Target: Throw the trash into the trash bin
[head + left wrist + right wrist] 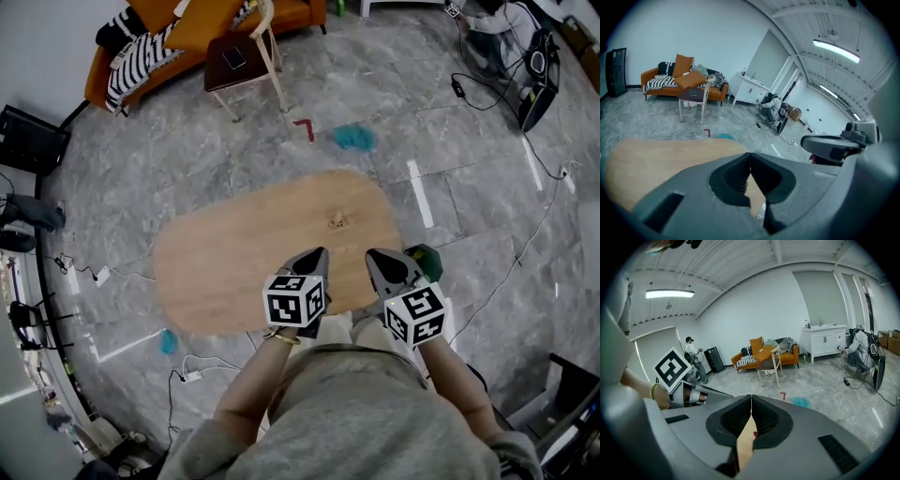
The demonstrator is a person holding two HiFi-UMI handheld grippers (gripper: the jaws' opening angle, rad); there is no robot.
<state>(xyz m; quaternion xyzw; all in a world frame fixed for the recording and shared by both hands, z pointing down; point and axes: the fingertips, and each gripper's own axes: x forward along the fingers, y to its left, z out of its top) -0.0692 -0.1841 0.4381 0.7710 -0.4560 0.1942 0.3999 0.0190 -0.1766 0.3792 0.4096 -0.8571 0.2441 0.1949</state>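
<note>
Left gripper [321,253] and right gripper [371,254] hover at the desk's [225,267] near edge. The 2 pairs of fingers [736,418] are pressed together, empty.

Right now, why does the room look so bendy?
Left gripper view: wide lens bows the white ceiling, corners dark. Right gripper view: same bulge; long ceiling lamp glares. Head view: the oval wooden table is sharp, grey floor curves.
</note>
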